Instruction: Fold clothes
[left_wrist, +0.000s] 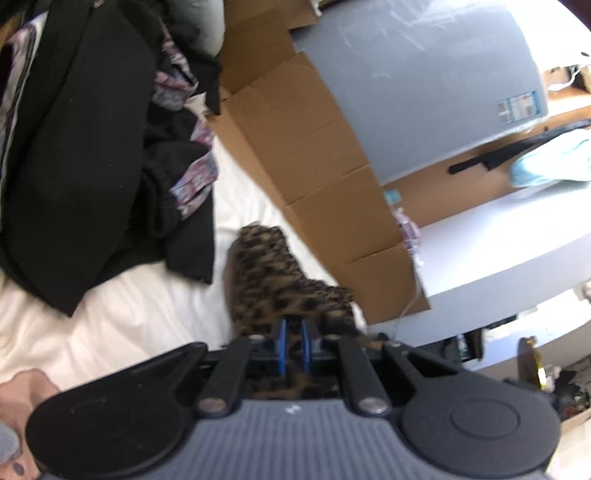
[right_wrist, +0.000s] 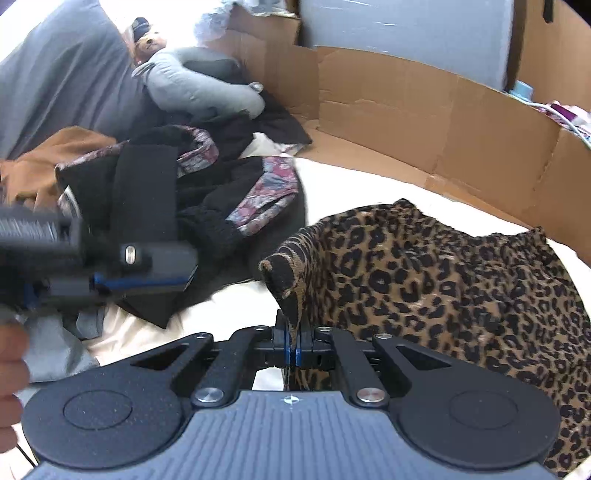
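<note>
Currently: R gripper (right_wrist: 294, 341) pinching leopard-print garment (right_wrist: 443, 280) corner, L gripper (left_wrist: 294, 345) nearly shut w/ same cloth between pads; garment on white sheet (left_wrist: 110, 325), dark clothes pile (right_wrist: 184, 192) behind it; advice: lift both evenly, keep edge taut.

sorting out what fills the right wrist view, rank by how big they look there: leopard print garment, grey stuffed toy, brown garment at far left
1. leopard print garment, largest by far, though it lies nearest the camera
2. grey stuffed toy
3. brown garment, partly hidden, so close to the toy; unsure between these two
</note>
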